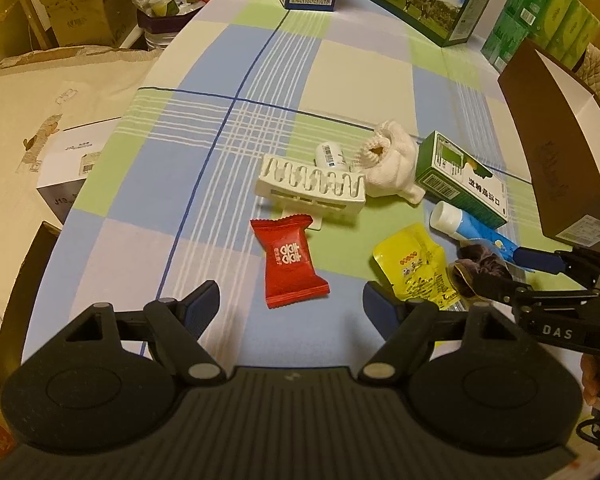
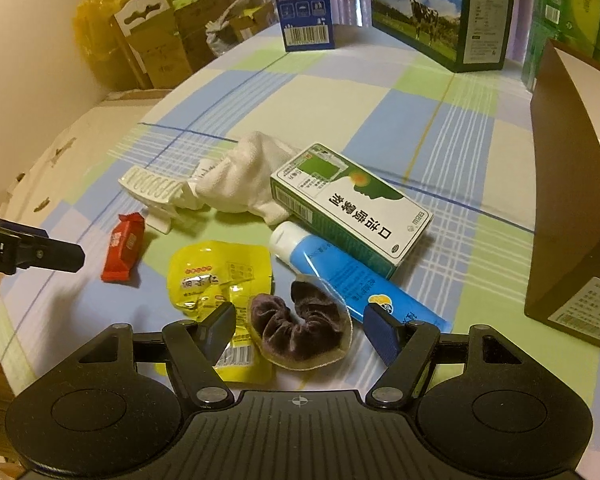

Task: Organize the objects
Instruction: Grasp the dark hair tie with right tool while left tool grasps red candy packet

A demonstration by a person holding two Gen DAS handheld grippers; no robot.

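In the left wrist view, the left tool [image 1: 291, 302] hangs over the table [image 1: 204, 168] with its fingers spread wide and nothing between them. Just ahead of it lies a red packet [image 1: 290, 260]. Beyond the packet is a white rack [image 1: 312, 184], with a small white bottle [image 1: 329, 155] behind it and a white cloth [image 1: 388, 164] touching its right end. To the right are a green box [image 1: 460, 180], a blue tube [image 1: 472, 230], a yellow pouch [image 1: 414, 264] and a dark scrunchie [image 1: 480, 266]. The right tool [image 1: 512, 264] enters from the right edge, with one finger over the scrunchie. A brown box [image 1: 556, 160] stands at the right.

In the right wrist view, the right tool [image 2: 300, 326] is also spread, empty, and the scrunchie [image 2: 300, 328] lies between its fingers on the table [image 2: 320, 104]. The yellow pouch [image 2: 216, 272] is partly under the left finger; the blue tube [image 2: 340, 276] passes beside the right finger and touches the green box [image 2: 352, 208]. The cloth [image 2: 244, 180] leans on the box. The red packet [image 2: 124, 246] lies near the left tool's finger [image 2: 52, 256] at the left edge; its state I cannot tell here.
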